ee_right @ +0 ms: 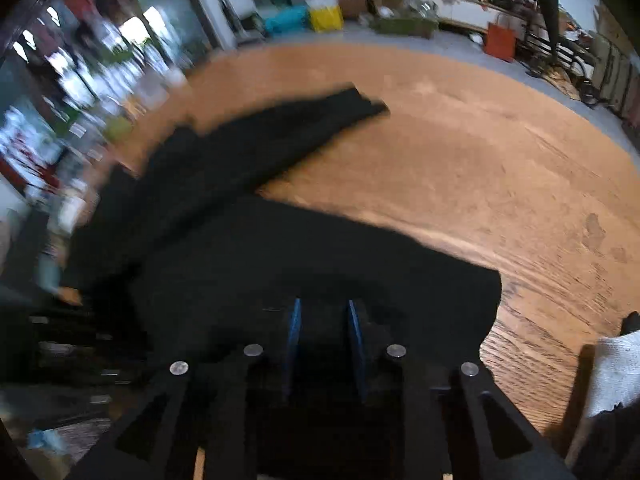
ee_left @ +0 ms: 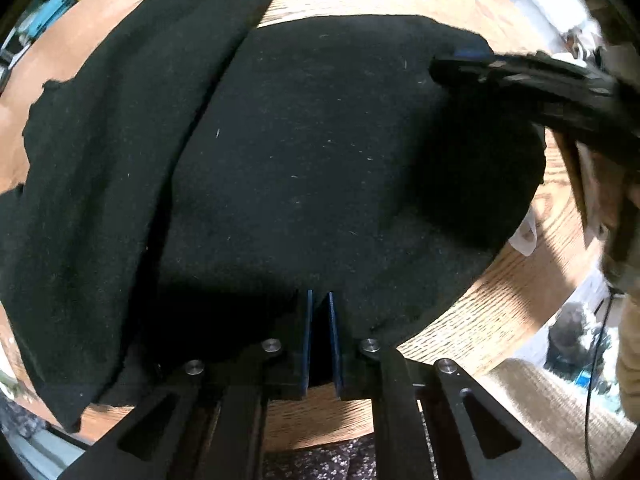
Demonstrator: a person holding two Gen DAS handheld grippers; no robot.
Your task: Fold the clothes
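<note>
A black garment (ee_left: 320,160) lies spread on the wooden table (ee_left: 500,300), with one side folded over to the left (ee_left: 100,140). My left gripper (ee_left: 319,296) points straight down at the near hem. Its blue pads stand nearly together with black cloth pinched between them. My right gripper (ee_left: 448,68) reaches in from the right over the garment's far right corner, blurred. In the right wrist view the right gripper (ee_right: 324,304) shows its pads apart above the dark cloth (ee_right: 280,248), with a visible gap. A sleeve (ee_right: 320,120) stretches away across the table (ee_right: 480,160).
A person's sleeve and hand (ee_left: 624,240) hold the right gripper. Something white (ee_left: 524,236) peeks from under the garment's right edge. A white cloth (ee_right: 616,368) sits at the near right. Beyond the table stand a yellow bin (ee_right: 326,16) and an orange bag (ee_right: 500,40).
</note>
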